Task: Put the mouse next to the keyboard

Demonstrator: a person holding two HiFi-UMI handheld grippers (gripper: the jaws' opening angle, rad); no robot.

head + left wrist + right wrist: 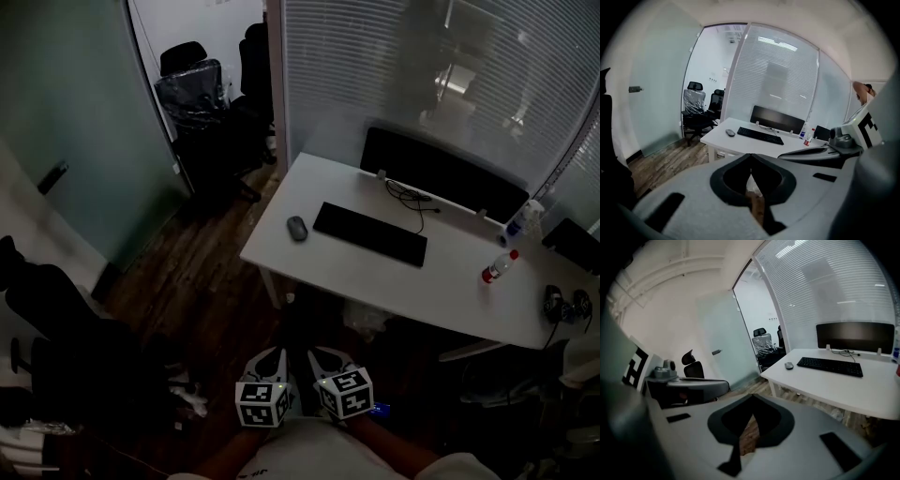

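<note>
A grey mouse (297,228) lies on the white desk (394,286), just off the left end of a black keyboard (369,233) with a small gap between them. Both also show far ahead as the mouse (730,132) and keyboard (760,135) in the left gripper view, and as the mouse (789,365) and keyboard (829,366) in the right gripper view. My left gripper (277,353) and right gripper (315,354) hang side by side close to my body, well short of the desk. Both are shut and hold nothing, as seen at the left gripper (751,155) and right gripper (752,397).
A dark monitor (441,173) stands behind the keyboard, with a cable beside it. A red-capped bottle (499,266) and dark items (567,305) sit at the desk's right. Office chairs (192,89) stand beyond the glass door, another dark chair (56,328) is at my left. Wooden floor lies between me and the desk.
</note>
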